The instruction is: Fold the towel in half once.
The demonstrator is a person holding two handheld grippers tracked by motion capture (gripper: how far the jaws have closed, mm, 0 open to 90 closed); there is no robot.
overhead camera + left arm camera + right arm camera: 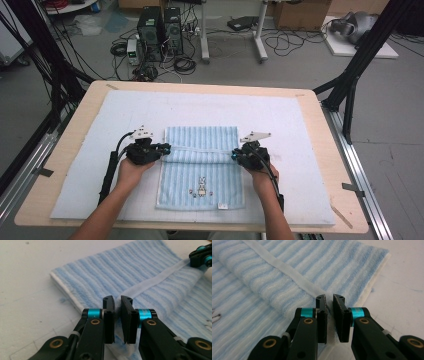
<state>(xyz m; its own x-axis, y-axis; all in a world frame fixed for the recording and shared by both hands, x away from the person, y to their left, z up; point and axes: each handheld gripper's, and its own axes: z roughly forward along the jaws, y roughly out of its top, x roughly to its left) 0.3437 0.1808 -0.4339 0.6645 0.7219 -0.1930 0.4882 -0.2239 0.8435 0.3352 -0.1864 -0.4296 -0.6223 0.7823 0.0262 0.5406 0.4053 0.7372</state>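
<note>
A light blue striped towel [201, 165] lies on the white mat, its far part folded back toward me so a white hem band [200, 150] runs across its middle. My left gripper [167, 148] is at the left end of that hem, and in the left gripper view its jaws [117, 301] are shut on the towel [140, 270] edge. My right gripper [234, 156] is at the hem's right end, and its jaws [329, 300] pinch the towel [287, 262] corner. The right gripper's tips [201, 256] show far off in the left gripper view.
A white padded mat [280, 125] covers the wooden table [325, 150]. A small embroidered rabbit [202, 187] marks the towel's near part. Black frame posts [350, 85] stand at both table sides. Computer towers [160, 27] and cables sit on the floor beyond.
</note>
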